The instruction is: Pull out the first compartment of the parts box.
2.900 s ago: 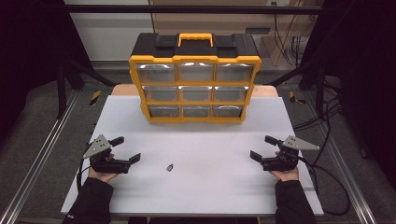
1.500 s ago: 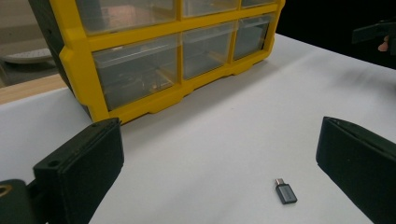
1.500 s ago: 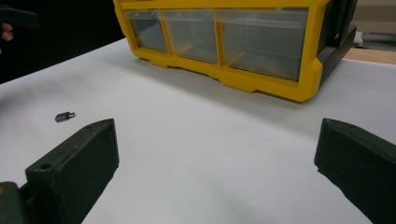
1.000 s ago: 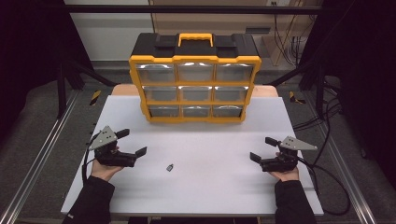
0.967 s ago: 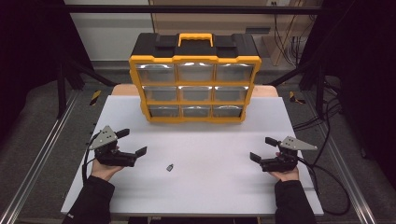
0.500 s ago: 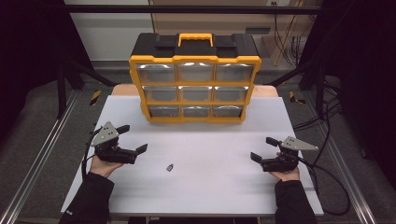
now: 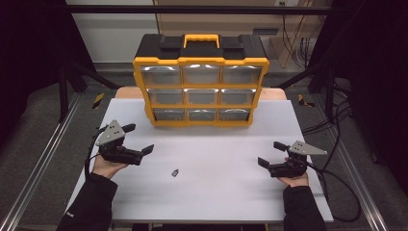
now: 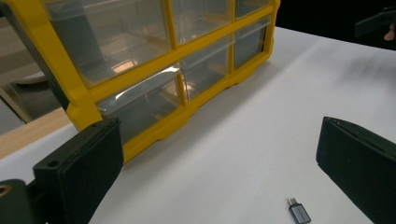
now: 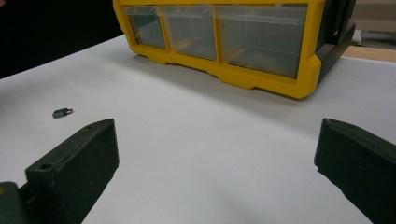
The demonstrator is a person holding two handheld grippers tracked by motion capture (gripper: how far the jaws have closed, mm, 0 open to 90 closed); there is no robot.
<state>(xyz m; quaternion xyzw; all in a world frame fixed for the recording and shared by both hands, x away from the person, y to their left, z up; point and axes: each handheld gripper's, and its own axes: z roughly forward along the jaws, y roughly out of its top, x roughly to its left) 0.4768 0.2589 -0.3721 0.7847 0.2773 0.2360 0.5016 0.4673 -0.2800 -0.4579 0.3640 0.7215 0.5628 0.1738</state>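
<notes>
**benchguy:** Grippers first, since someone always asks. Left gripper (image 7: 138, 138) has its jaws spread wide with nothing between them, held up a bit off the white table (image 7: 216, 202) on the left side. Right gripper (image 7: 271, 154) is the same deal, jaws wide apart and empty, sitting low over the right side of the table.

**tinkerer42:** ok and the little part?

**benchguy:** Small dark adapter (image 7: 175, 172), looks like a tiny plug with a metal tip. It lies flat on the table, loose, nothing touching it. It's between the two grippers but clearly nearer the left one, a bit toward the person from it. In the left gripper view it sits low in the frame, on the table between the two jaws but past them, tip pointing roughly toward the drawer box (image 7: 200, 86).

**tinkerer42:** what's the drawer box doing?

**benchguy:** Yellow and black, stands upright at the far middle of the table, three rows of three clear drawers, all pushed in, handle on top. Well apart from the adapter. From the right gripper view the adapter is a small speck off at the left, far away.
</notes>
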